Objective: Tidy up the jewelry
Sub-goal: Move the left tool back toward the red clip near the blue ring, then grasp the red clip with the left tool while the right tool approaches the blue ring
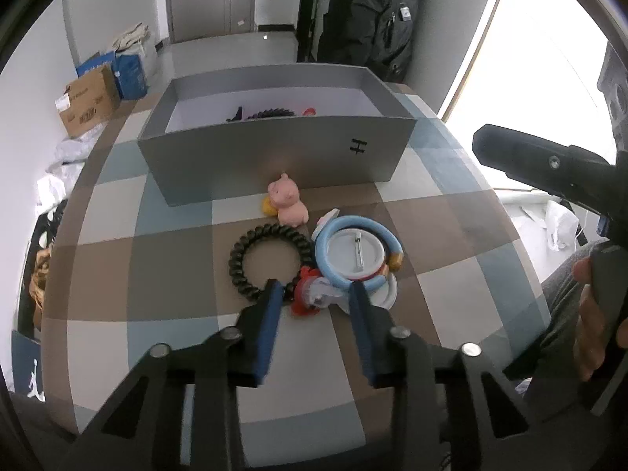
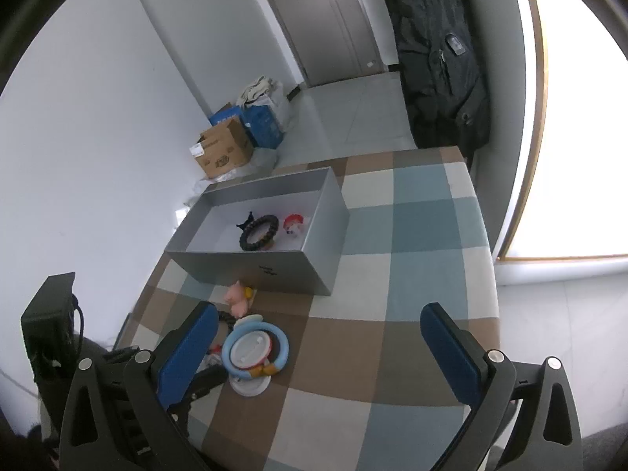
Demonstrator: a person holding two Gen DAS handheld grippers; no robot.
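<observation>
A heap of trinkets lies on the checked tablecloth (image 1: 176,274): a black spiral hair tie (image 1: 239,263), a pale blue ring (image 1: 353,221) around a white pin badge (image 1: 355,251), a pink pig figure (image 1: 288,200), and a red and clear ornament (image 1: 310,298). My left gripper (image 1: 315,294) points down at the heap, its blue pads closed against both sides of the red ornament. My right gripper (image 2: 318,311) hovers wide open above the cloth to the right of the heap, holding nothing. Behind the heap stands the open grey box (image 1: 274,157).
Inside the grey box (image 2: 255,267) lie a black hair tie (image 2: 259,231) and a small red piece (image 2: 292,223). Cardboard boxes (image 2: 223,153) sit on the floor by the wall. A dark backpack (image 2: 439,59) hangs beyond the table's far corner.
</observation>
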